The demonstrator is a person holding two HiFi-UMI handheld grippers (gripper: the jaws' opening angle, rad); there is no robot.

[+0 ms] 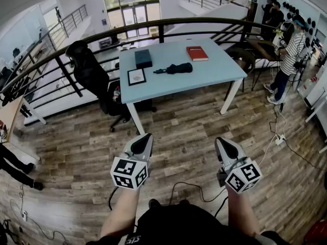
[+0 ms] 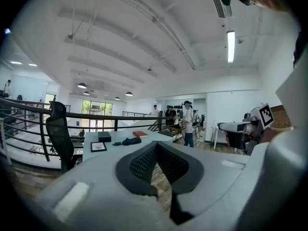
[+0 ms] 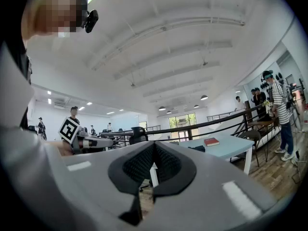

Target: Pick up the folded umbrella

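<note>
The folded black umbrella lies on the light blue table, between a dark box and a red book. Both grippers hover over the wooden floor well short of the table, side by side and pointing toward it. My left gripper is shut with nothing in it, and its own view shows the umbrella far ahead beyond the closed tips. My right gripper also looks shut and empty. From its view the umbrella is a small dark shape on the table.
A framed picture lies near the table's front left corner. A black office chair stands left of the table, against a dark railing. People stand at the far right. Cables and a power strip lie on the floor.
</note>
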